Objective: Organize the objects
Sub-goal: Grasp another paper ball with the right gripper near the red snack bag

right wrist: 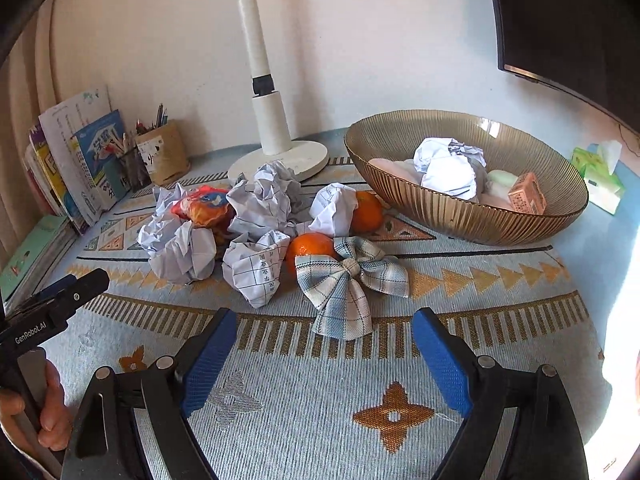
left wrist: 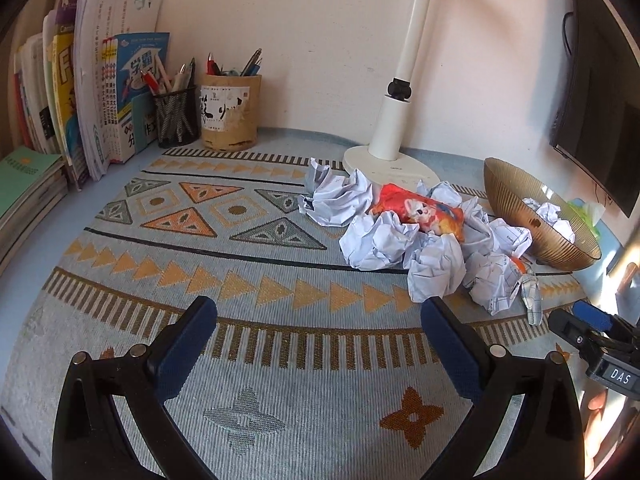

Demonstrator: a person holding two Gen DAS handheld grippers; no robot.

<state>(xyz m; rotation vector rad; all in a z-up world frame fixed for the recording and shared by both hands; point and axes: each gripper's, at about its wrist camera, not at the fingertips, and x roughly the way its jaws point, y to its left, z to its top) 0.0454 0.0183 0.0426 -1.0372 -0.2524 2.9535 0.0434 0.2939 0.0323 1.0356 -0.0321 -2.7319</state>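
Several crumpled paper balls [right wrist: 256,268] lie in a heap on the patterned mat, around an orange snack bag [right wrist: 204,206] and two oranges [right wrist: 310,248]. A plaid fabric bow [right wrist: 348,280] rests in front of them. The amber ribbed bowl [right wrist: 460,212] at the right holds paper balls, pale items and a small pink carton [right wrist: 528,194]. My right gripper [right wrist: 324,344] stands open just short of the bow, nothing between its fingers. My left gripper [left wrist: 320,336] is open over bare mat, left of the paper heap [left wrist: 404,236] and bowl [left wrist: 508,196].
A white lamp base [right wrist: 280,160] stands behind the heap. Books [left wrist: 92,92] and two pen holders [left wrist: 228,116] line the back left. A green tissue box [right wrist: 600,180] sits right of the bowl, under a dark monitor [left wrist: 600,92]. A hand [right wrist: 44,412] holds the left gripper.
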